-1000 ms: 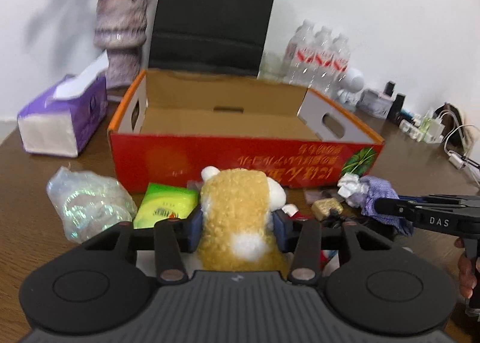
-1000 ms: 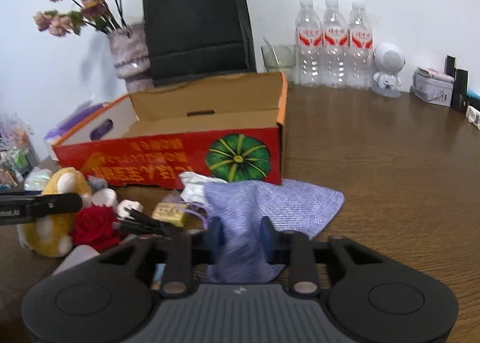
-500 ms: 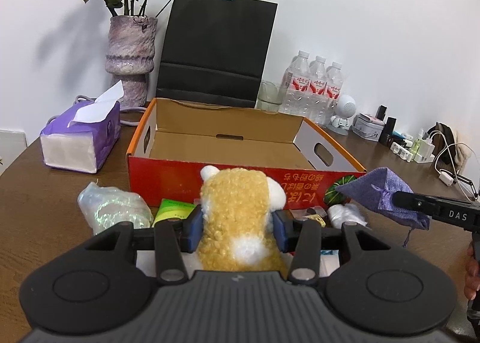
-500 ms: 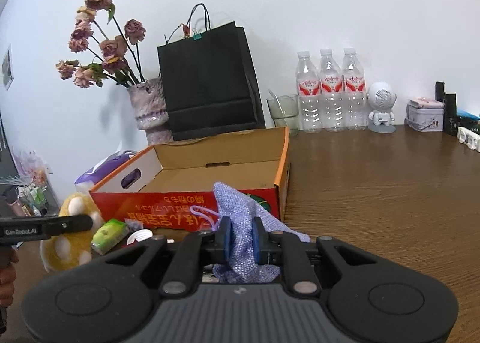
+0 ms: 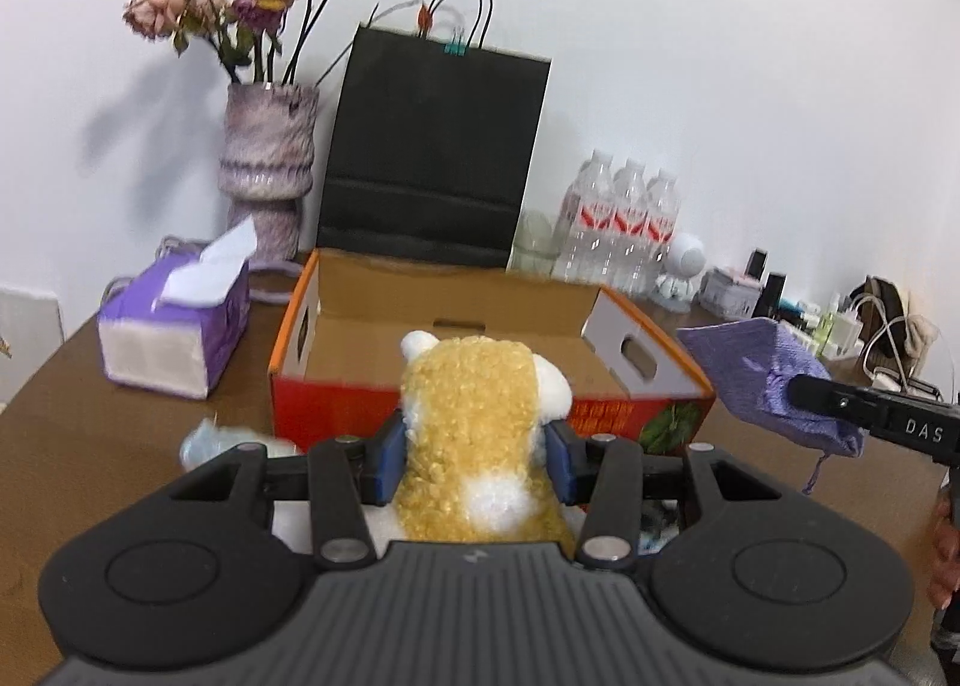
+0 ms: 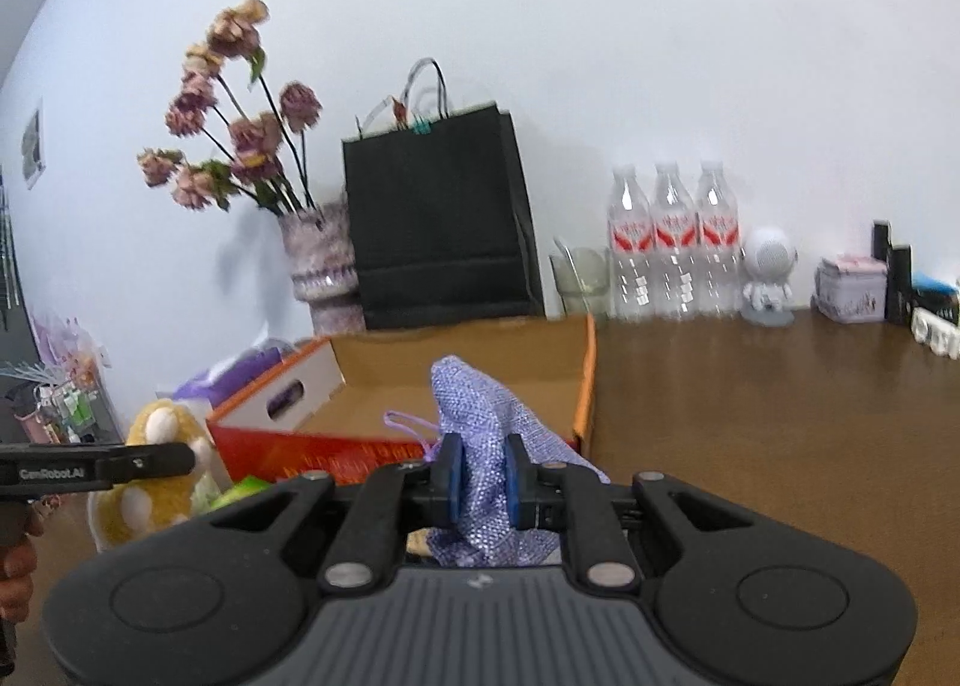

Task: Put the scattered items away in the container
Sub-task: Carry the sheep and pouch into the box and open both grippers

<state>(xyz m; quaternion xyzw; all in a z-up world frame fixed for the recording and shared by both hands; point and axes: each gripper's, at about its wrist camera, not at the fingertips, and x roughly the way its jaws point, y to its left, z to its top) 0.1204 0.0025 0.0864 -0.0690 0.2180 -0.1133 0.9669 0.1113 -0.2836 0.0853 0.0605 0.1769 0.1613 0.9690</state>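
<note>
My left gripper (image 5: 474,461) is shut on a yellow and white plush toy (image 5: 474,416) and holds it in the air just before the front wall of the red cardboard box (image 5: 336,410). My right gripper (image 6: 485,473) is shut on a purple mesh pouch (image 6: 480,416), raised near the box's front right corner (image 6: 585,386). The pouch also shows in the left wrist view (image 5: 774,380), and the plush toy in the right wrist view (image 6: 156,464). The box interior looks bare.
A purple tissue box (image 5: 174,335), a vase of dried flowers (image 5: 267,170), a black paper bag (image 5: 432,158) and water bottles (image 5: 624,227) stand around the box. A shiny plastic bag (image 5: 210,440) and a green packet (image 6: 240,491) lie on the brown table (image 6: 780,416).
Both grippers have risen from the table and moved toward the box, the left carrying the plush toy, the right carrying the pouch. The loose items below have dropped out of view.
</note>
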